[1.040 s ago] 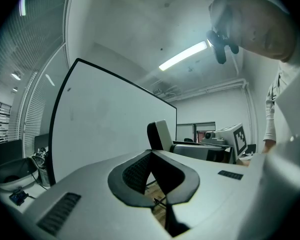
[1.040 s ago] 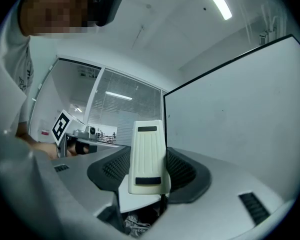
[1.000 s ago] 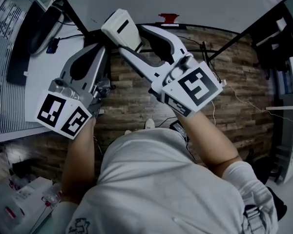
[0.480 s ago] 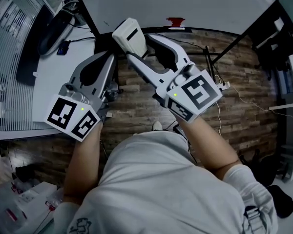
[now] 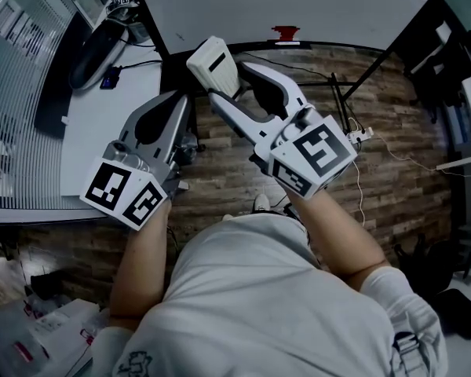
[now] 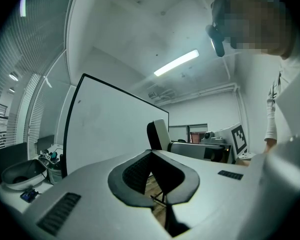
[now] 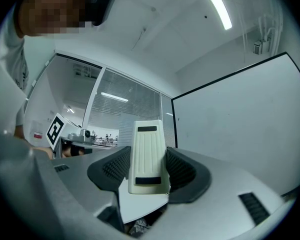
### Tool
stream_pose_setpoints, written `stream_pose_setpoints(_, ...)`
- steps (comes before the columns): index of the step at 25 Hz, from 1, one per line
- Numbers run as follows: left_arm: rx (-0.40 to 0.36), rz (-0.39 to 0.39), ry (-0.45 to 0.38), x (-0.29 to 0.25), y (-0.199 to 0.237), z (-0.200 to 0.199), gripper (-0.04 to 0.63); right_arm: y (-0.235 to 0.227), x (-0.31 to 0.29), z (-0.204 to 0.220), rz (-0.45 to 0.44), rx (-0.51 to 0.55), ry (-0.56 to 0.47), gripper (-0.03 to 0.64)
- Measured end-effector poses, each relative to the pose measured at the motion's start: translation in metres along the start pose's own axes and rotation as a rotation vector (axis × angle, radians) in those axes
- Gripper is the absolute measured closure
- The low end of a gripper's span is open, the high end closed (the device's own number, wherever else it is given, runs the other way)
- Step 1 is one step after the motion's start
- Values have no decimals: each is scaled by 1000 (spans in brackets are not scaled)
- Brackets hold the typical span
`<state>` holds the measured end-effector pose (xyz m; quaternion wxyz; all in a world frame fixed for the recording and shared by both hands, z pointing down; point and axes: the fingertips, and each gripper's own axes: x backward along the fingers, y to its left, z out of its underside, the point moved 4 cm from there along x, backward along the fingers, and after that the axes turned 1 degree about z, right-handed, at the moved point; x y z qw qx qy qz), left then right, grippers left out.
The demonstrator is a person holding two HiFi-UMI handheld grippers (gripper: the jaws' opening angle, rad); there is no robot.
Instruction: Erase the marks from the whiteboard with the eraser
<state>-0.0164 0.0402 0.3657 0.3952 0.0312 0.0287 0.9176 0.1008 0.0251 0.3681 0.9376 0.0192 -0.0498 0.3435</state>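
My right claw [image 7: 149, 166] still pinches the eraser [image 7: 148, 154], shifted only slightly, short of the whiteboard [image 5: 298, 2]; left claw [image 6: 152, 154] pressed together, empty. Wiping apparently not begun.

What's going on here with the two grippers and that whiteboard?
A person stands at a whiteboard with a gripper in each hand. The right gripper is shut on a cream eraser, held up in front of the board but not on its surface. The left gripper is shut and empty, beside it. No clear marks show on the part of the board in view.
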Motion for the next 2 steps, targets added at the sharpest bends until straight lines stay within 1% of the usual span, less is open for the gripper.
stream_pose_setpoints(2,2,3,-1,8,-2,1,589,8,2,0,4,-1,0,385)
